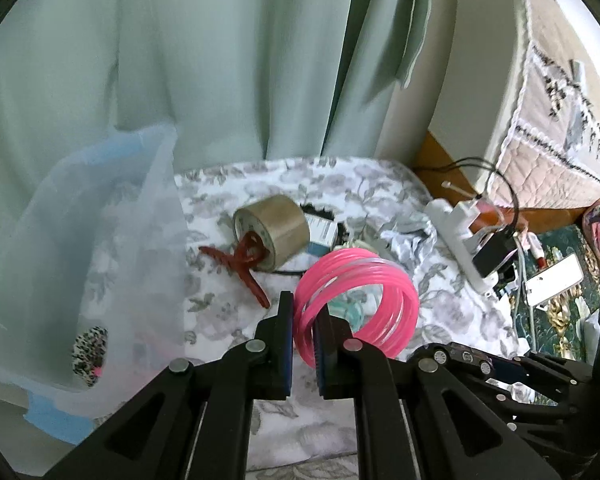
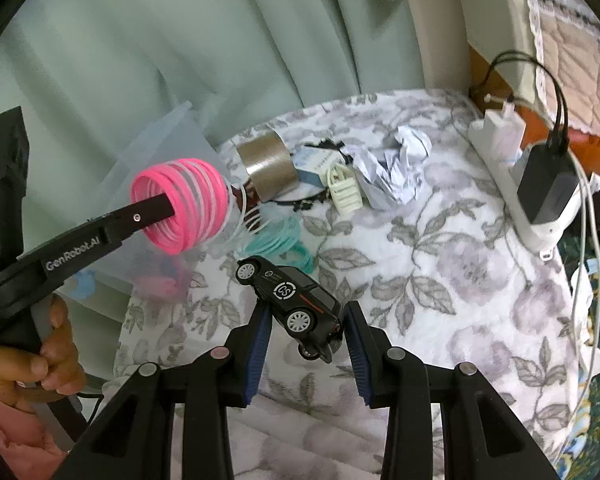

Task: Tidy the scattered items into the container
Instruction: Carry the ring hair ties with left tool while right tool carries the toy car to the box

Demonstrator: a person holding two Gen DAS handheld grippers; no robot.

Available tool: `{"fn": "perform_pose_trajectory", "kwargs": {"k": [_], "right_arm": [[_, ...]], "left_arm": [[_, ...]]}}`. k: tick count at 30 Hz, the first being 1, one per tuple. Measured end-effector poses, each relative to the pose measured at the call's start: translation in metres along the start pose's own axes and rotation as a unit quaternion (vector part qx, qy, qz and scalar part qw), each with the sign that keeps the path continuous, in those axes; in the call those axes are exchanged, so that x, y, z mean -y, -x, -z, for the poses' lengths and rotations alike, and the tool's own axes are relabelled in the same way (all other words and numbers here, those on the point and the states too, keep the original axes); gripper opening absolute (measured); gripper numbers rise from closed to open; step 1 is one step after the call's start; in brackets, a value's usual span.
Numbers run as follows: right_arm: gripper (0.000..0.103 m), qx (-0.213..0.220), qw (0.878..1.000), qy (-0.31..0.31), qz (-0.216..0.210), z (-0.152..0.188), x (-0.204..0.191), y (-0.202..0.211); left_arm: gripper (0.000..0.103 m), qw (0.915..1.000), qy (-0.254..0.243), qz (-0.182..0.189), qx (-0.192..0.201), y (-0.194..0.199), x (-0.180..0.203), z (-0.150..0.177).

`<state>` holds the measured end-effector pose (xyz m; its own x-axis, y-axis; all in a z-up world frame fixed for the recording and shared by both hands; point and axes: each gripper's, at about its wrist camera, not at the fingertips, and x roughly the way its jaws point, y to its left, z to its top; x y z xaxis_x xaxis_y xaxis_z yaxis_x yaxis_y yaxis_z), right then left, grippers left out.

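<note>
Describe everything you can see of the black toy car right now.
The black toy car is a small SUV-style model, glossy like painted metal or plastic, with silver wheels, a white circular logo on its door and a thin red side stripe. It hangs tilted, lifted off the floral cloth, pinched between the right gripper's blue-padded fingers.

- Pink bangles [image 1: 354,304] hanging stacked, pinched at the rim, lifted beside the translucent container [image 1: 88,264].
- Black toy car [image 2: 290,300] tilting nose-down, clamped above the floral cloth.
- Teal bangles [image 2: 280,244] lying flat.
</note>
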<state>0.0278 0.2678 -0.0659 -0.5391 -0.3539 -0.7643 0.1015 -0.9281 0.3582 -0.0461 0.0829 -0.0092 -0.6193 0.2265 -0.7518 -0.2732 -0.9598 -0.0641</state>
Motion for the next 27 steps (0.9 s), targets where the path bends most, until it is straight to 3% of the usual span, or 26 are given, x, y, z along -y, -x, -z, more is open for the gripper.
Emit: {"fn": "perform_pose_trajectory", "kwargs": {"k": [16, 27], "right_arm": [[0.040, 0.057, 0.998, 0.020, 0.016, -0.004, -0.025, 0.049], [0.040, 0.090, 0.993, 0.075, 0.025, -0.015, -0.072, 0.073]], "left_arm": [[0.008, 0.9950, -0.008, 0.017, 0.098, 0.083, -0.003, -0.009], [0.008, 0.9858, 0.034, 0.007, 0.164, 0.134, -0.044, -0.007]]}}
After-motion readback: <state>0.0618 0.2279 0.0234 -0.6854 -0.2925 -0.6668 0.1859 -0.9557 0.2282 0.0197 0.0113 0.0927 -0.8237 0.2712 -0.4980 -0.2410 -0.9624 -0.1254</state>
